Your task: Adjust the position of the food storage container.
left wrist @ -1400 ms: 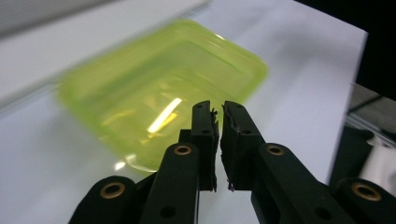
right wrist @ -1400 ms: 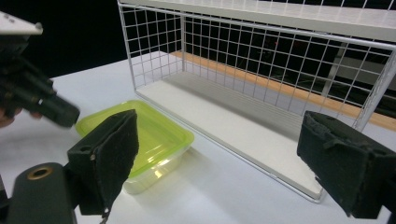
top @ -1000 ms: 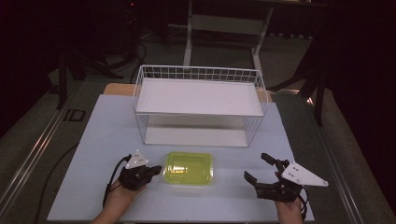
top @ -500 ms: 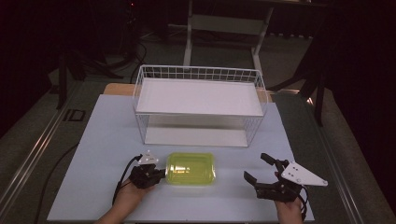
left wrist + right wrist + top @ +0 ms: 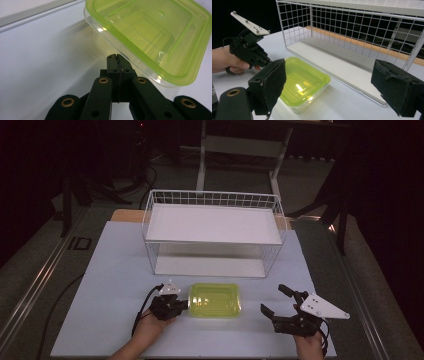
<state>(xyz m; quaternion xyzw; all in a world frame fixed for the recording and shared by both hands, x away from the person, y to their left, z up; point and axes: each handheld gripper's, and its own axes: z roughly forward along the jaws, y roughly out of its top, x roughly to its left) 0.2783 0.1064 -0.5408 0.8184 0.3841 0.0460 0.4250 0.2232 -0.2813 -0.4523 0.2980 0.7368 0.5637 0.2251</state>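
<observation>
A clear plastic container with a lime-green lid [image 5: 215,300] lies flat on the white table, in front of the wire rack. My left gripper [image 5: 184,306] sits at its left end, shut with nothing between the jaws. In the left gripper view its closed tips [image 5: 116,57] are right at the clear wall under the lid's rim [image 5: 150,32]. My right gripper [image 5: 273,299] rests to the right of the container, open and empty. Between its two padded jaws [image 5: 335,86] I see the container [image 5: 304,85] and the left gripper [image 5: 268,61] beyond it.
A white wire rack [image 5: 212,222] with a solid white shelf on top and an open front stands at the back of the table, its lower floor [image 5: 342,67] just behind the container. A wooden edge shows behind it. Dark floor and stands surround the table.
My left gripper has moved right up to the container's left end, and the container has slid a little to the right. The right gripper has stayed still.
</observation>
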